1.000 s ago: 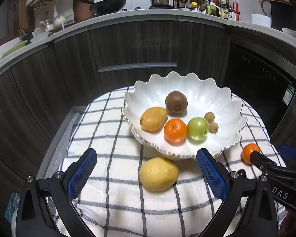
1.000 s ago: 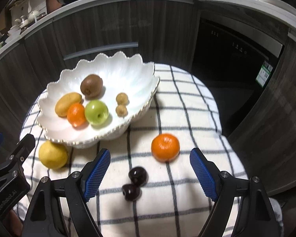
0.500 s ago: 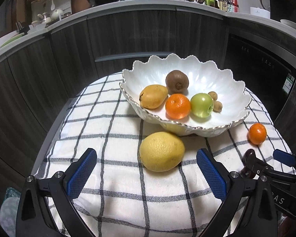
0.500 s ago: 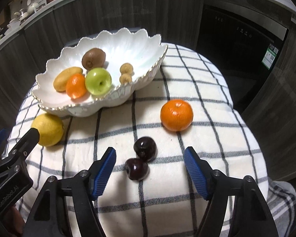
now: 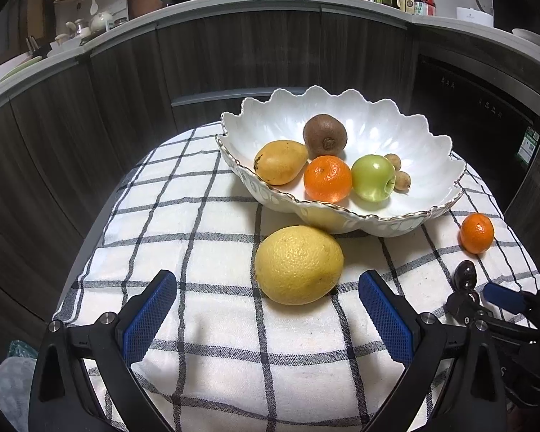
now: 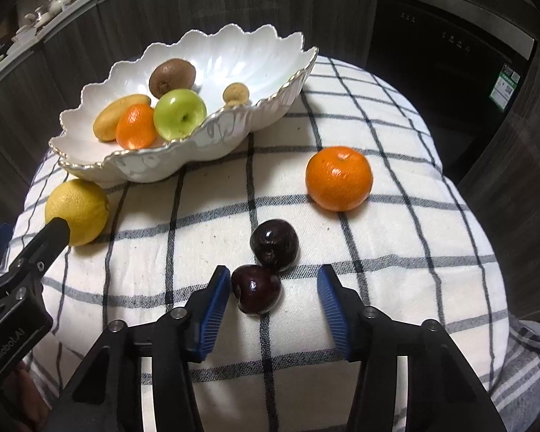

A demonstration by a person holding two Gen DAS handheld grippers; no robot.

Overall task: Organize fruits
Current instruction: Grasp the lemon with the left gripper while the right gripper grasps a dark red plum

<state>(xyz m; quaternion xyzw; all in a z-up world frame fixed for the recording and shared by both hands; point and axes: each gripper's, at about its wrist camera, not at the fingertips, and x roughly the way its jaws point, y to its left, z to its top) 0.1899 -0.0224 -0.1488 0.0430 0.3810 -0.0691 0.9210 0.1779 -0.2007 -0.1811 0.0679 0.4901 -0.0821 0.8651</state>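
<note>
Both claws angled down over the checked cloth

The right claw (image 6: 273,297) has been closing around the nearer cherry (image 6: 256,289): left pad seemingly touching, right pad apart, no grip yet. The left claw (image 5: 268,318) hangs wide open just short of the lemon (image 5: 298,264), beside the white bowl (image 5: 428,144).

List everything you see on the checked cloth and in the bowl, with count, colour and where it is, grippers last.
bowl: one, white, scalloped, gold rim, on the cloth
kiwi: one, brown, in the bowl
mango: one, yellow, in the bowl
tangerine in bowl: one, orange
apple: one, green, in the bowl
longans: two, tan, in the bowl
lemon: one, yellow, on the cloth before the bowl
loose tangerine: one, orange, on the cloth
cherries: two, dark red, on the cloth
cloth: one, white, dark checks
left gripper: open, short of the lemon
right gripper: closing around the nearer cherry, one pad still clear
</note>
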